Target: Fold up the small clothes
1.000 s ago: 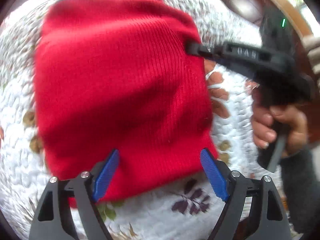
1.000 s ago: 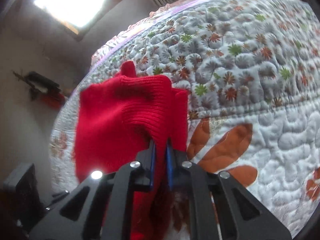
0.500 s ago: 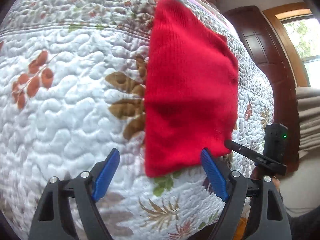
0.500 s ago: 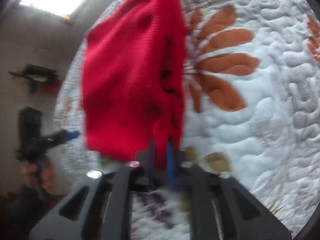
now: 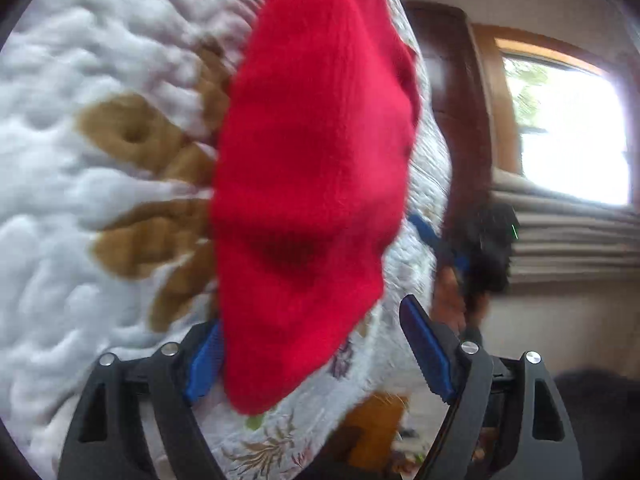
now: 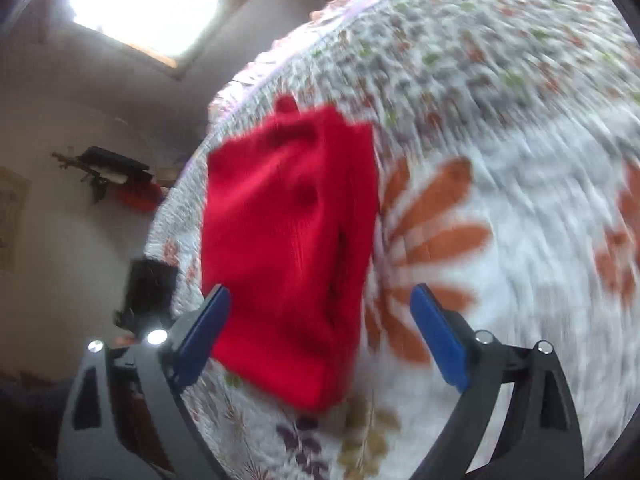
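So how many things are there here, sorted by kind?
Red knit garment: 1
Quilt: 1
Left tool: 1
Right tool: 1
Total: 4

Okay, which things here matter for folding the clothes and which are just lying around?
For the job:
red knit garment
left gripper, open
right gripper, open
quilted bedspread it lies on

Just around:
window
wooden door
wall shelf
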